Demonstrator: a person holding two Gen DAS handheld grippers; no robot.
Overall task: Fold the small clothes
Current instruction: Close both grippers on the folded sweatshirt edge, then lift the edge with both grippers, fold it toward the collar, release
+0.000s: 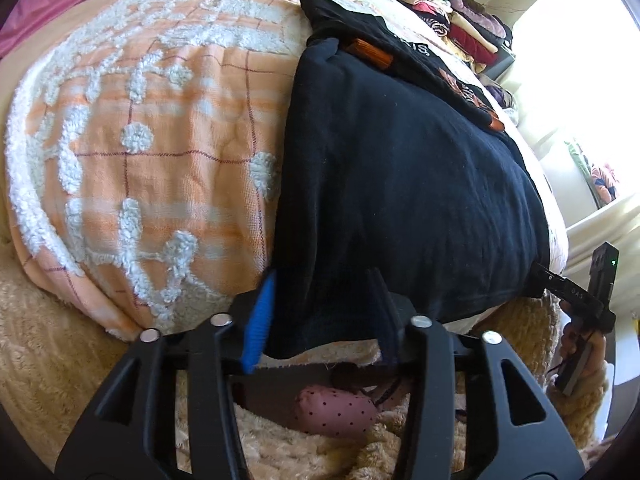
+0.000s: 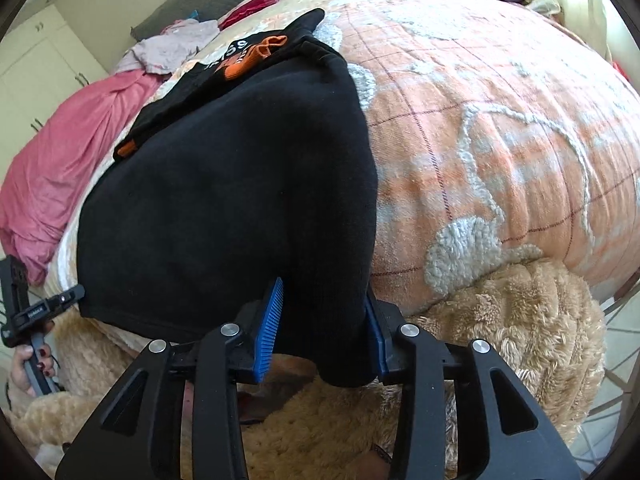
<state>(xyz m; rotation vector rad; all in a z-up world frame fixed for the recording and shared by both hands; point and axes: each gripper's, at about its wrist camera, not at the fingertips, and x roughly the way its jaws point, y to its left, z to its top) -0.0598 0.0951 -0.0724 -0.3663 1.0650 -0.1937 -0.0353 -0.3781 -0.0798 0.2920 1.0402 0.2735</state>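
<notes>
1. Basically we're mid-fold: black garment (image 1: 400, 184) lies flat on the orange-and-white bedspread (image 1: 160, 120), its near hem hanging over the bed's front edge, orange-trimmed far end (printed lettering, part hidden) toward the headboard side.
2. Left gripper (image 1: 320, 316) sits at one near corner of the hem – jaws partly apart, cloth between the blue pads (image 1: 260, 320), but we can't tell if they press on it.
3. Right gripper (image 2: 324, 328) is at the other near corner, jaws partly apart too; fabric fills the gap and droops below the pads (image 2: 270, 328) – grip looks loose, firm pinch not confirmed.
4. Next move, as we judge it: close both sets of jaws on the hem corners, lift together, carry the hem up toward the orange-trimmed end to halve it.
5. Edges: the hem overhangs onto the tan fleece blanket (image 2: 500, 320), so slack could slip off the bed if one side lets go.
6. Room: bedspread beside the garment is bare; folded pile (image 1: 452, 20) and pink cloth (image 2: 60, 160) lie well apart.
</notes>
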